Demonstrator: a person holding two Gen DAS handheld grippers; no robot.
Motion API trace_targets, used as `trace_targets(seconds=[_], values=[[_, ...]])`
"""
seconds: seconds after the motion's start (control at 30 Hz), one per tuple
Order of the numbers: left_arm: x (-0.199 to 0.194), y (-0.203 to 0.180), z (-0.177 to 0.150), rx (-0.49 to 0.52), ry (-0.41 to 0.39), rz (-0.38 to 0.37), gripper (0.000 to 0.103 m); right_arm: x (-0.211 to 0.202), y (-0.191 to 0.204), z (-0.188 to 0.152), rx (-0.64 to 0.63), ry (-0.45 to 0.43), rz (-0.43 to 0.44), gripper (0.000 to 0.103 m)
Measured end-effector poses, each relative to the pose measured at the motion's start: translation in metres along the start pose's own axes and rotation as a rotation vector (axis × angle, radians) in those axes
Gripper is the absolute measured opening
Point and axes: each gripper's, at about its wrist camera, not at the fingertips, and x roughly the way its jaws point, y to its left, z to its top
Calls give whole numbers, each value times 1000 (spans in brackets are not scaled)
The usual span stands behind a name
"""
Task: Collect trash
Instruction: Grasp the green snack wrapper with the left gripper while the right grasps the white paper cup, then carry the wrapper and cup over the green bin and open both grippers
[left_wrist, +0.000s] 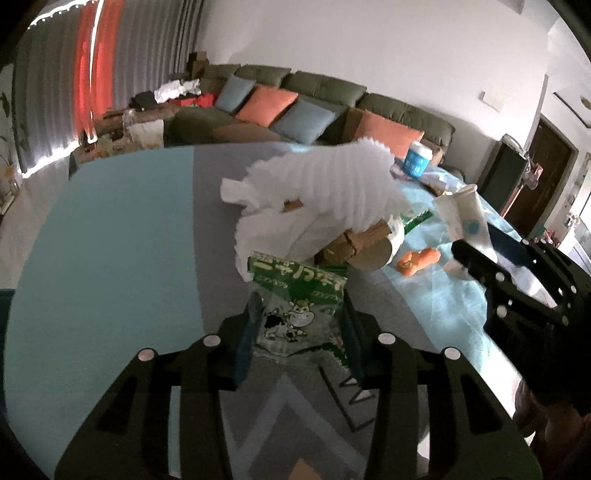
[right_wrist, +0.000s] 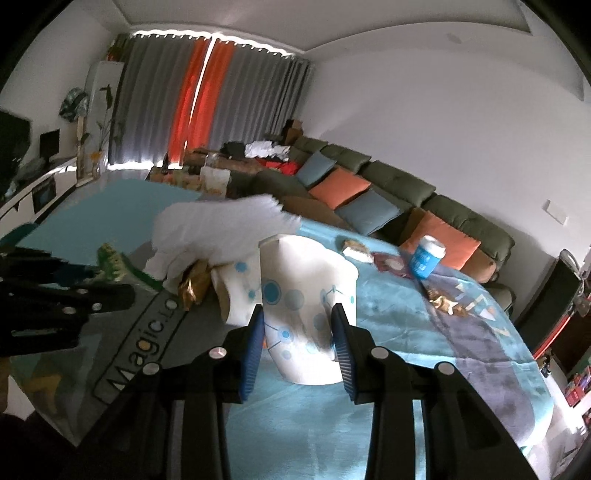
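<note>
A clear and green snack wrapper (left_wrist: 299, 314) with a cartoon cow sits between the fingers of my left gripper (left_wrist: 301, 314), which is shut on it just above the cloth. Behind it lie a crumpled white tissue (left_wrist: 325, 192) and a tipped paper cup (left_wrist: 376, 247). My right gripper (right_wrist: 298, 317) is shut on a white paper cup (right_wrist: 306, 280) with blue dots and holds it upright over the table. In the left wrist view that cup (left_wrist: 461, 218) and the right gripper (left_wrist: 476, 240) are at the right. The left gripper (right_wrist: 92, 291) shows at the left of the right wrist view.
The table wears a blue and grey cloth (left_wrist: 110, 240). On it lie an orange scrap (left_wrist: 417, 260), a gold wrapper (right_wrist: 194, 288), more wrappers (right_wrist: 391, 264) and gold foil (right_wrist: 443, 304). A blue tub (right_wrist: 426, 262) stands far right. A green sofa (right_wrist: 406, 184) runs behind.
</note>
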Motion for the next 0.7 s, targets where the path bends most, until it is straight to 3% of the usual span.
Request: trace_targets(seconds=[0.27, 0.4, 0.7], values=[[-60, 23, -4, -26, -106, 66, 41, -30, -2, 24, -21, -116, -32, 34], [-90, 47, -5, -57, -166, 112, 41, -43, 12, 44, -53, -194, -7, 34], [-146, 120, -12, -144, -255, 265, 41, -51, 74, 90, -119, -303, 238, 34]])
